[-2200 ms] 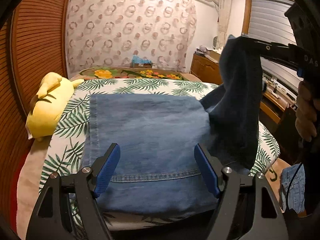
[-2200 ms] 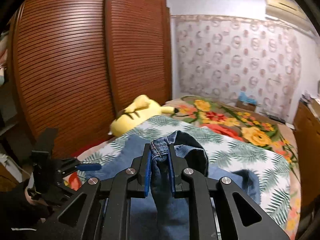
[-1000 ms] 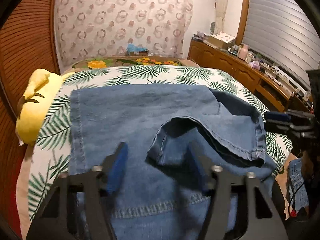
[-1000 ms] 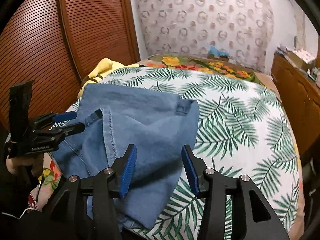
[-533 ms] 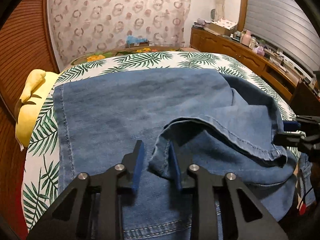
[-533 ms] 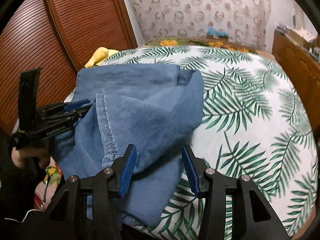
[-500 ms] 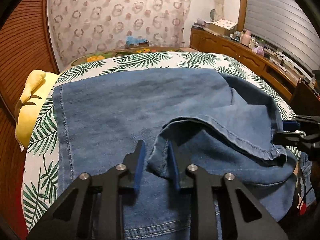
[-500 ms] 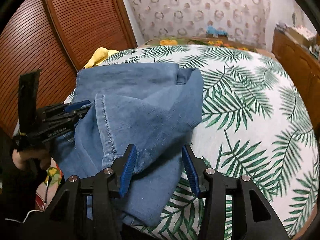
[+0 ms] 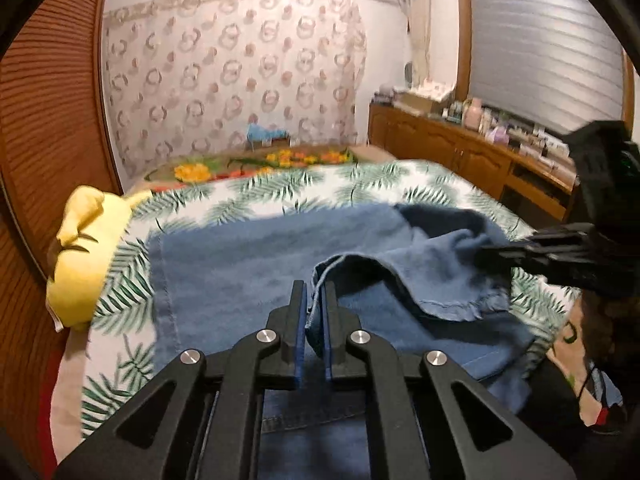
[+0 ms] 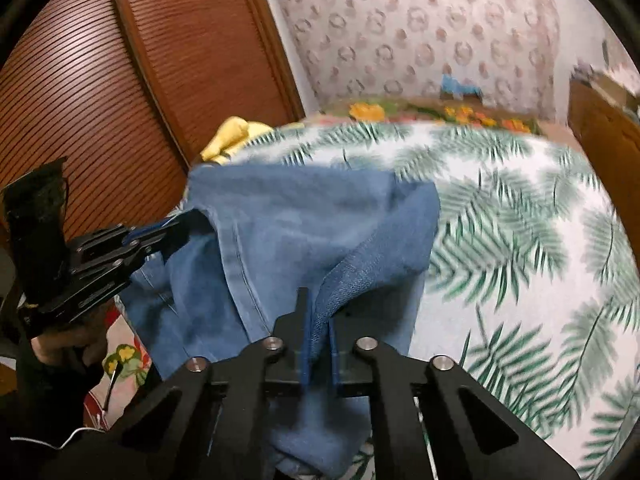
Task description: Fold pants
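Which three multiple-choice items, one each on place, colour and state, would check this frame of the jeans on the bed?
1. Where does the yellow plush toy lie?
A. at the bed's left edge, beside the wooden wardrobe doors
B. on the wooden dresser
C. on top of the jeans

2. What colour are the gripper pads?
A. red
B. blue
C. white

3. What state is the left gripper in?
A. open above the bedspread
B. shut on nothing
C. shut on a hem of the jeans

Answers: 1 A, the toy sits on the palm-leaf bedspread next to the slatted doors. 2 B, blue strips line the inner faces of the fingers. 3 C, the left wrist view shows the jaws pinching a stitched denim edge; the right gripper likewise clamps a fold.
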The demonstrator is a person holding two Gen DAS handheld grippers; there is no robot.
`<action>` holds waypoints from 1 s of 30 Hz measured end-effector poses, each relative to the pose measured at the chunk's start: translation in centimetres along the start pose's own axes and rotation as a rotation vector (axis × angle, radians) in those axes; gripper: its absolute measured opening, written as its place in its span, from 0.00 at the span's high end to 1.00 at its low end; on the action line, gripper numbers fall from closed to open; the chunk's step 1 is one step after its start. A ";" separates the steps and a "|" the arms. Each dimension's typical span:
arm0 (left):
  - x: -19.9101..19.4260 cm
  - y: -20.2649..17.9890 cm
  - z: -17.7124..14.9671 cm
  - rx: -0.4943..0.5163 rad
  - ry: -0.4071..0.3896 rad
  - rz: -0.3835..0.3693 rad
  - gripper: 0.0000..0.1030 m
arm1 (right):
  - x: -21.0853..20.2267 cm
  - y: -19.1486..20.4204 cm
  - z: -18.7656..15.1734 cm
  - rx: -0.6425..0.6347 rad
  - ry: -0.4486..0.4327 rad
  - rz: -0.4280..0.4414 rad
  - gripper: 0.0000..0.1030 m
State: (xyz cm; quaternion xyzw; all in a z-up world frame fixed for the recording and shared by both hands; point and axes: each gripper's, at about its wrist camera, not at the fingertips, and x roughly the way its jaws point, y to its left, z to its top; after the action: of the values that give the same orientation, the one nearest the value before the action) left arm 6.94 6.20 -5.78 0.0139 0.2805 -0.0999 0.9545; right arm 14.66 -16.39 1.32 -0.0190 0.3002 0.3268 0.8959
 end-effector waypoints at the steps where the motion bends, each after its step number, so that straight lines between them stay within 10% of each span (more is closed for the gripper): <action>1: -0.8 0.1 0.2 -0.001 -0.013 -0.004 0.92 | -0.4 0.2 0.6 -0.019 -0.013 -0.004 0.97; 13: -6.8 0.7 0.0 -0.044 -0.112 -0.017 0.93 | -1.6 3.6 8.1 -0.160 -0.134 0.069 0.97; 30: -5.0 3.7 -4.5 -0.110 0.021 0.028 0.93 | 10.4 5.1 12.3 -0.209 0.042 0.122 0.97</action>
State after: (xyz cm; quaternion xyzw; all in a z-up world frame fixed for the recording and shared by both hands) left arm 1.18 11.07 -6.96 -0.0336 0.2954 -0.0709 0.9522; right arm 24.41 -3.51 6.53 -0.1008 0.2839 0.4098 0.8610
